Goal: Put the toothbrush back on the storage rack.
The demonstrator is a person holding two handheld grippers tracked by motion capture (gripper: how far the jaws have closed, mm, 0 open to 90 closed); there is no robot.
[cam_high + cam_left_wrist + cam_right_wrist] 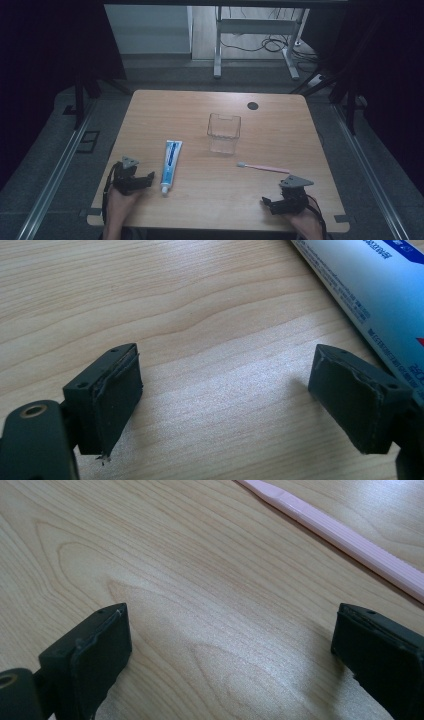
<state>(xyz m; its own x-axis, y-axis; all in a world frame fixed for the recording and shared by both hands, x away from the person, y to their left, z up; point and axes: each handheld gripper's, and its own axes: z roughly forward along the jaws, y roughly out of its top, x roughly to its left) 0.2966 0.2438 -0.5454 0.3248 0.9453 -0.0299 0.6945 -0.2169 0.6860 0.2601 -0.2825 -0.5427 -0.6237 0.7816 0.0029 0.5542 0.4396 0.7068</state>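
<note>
At the lower left of the high view the left gripper (pixel 148 177) rests on the light wooden table (pixel 280 120), jaws wide and empty, just beside the white-and-blue toothpaste tube (pixel 170 160). At the lower right the right gripper (pixel 265 201) also stands wide with bare wood between its jaws, near the pink plastic toothbrush (pixel 263 167). A clear plastic cup (pixel 224 132) stands upright at centre.
</note>
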